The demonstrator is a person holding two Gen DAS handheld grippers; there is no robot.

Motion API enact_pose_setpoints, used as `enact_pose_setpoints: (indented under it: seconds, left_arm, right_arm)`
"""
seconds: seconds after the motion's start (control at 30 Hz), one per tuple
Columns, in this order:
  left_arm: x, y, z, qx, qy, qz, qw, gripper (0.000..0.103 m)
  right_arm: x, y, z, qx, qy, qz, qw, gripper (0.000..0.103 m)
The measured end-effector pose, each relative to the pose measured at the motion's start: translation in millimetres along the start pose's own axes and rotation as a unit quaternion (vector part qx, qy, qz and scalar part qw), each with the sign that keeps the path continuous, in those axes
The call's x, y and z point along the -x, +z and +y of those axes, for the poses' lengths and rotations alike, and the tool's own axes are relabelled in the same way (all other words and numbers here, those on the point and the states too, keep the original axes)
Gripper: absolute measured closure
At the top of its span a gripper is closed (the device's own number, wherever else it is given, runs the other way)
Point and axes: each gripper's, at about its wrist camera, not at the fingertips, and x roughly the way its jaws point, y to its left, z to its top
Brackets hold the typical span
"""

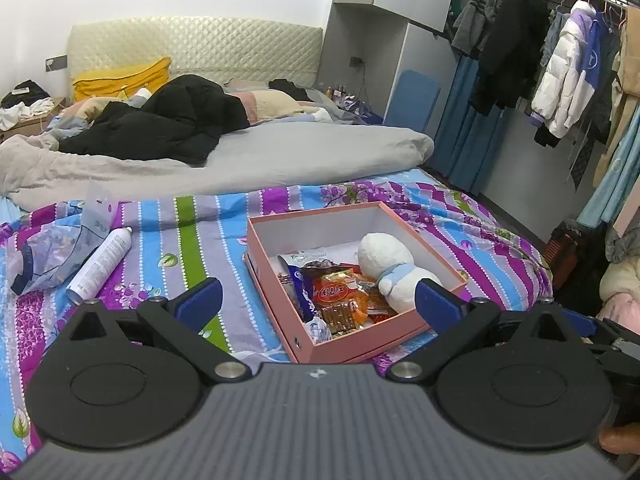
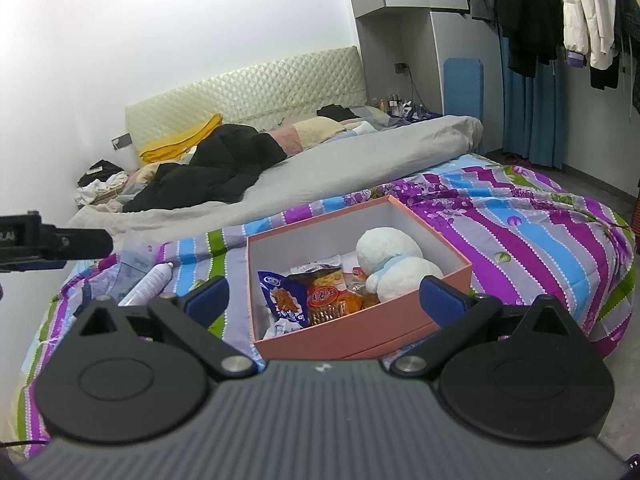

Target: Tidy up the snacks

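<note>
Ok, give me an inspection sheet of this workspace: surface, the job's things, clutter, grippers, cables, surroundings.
Surface: striped floral bedspread on a bed, rumpled.
Job's things: open pink box holding snack packets and a white plush toy.
Clutter: spray can lying beside a clear plastic bag, left of the box.
Grippers: left gripper and right gripper both open, empty, short of the box.
Cables: one runs down from a wall socket.
Surroundings: grey duvet, black jacket, hanging clothes.

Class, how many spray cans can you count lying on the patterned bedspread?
1. The spray can lies on its side left of the pink box, beside the crumpled plastic bag. Others could be hidden under bedding.
</note>
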Motion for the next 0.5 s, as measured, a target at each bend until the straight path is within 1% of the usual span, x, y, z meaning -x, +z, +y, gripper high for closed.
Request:
enact_pose_setpoints:
  seconds: [0.2, 0.5]
  left_arm:
    - [1.8, 1.2, -4.3, -0.011, -0.004, 0.001, 0.9999, 0.0]
    - [2.3, 1.3, -5.2, -0.012, -0.004, 0.001, 0.9999, 0.0]
  right_arm:
    - [0.0, 0.7, 1.6, -0.001, 0.004, -0.001, 1.0, 0.0]
    - [-0.1, 1.9, 3.1, 0.002, 0.006, -0.001, 1.0, 0.0]
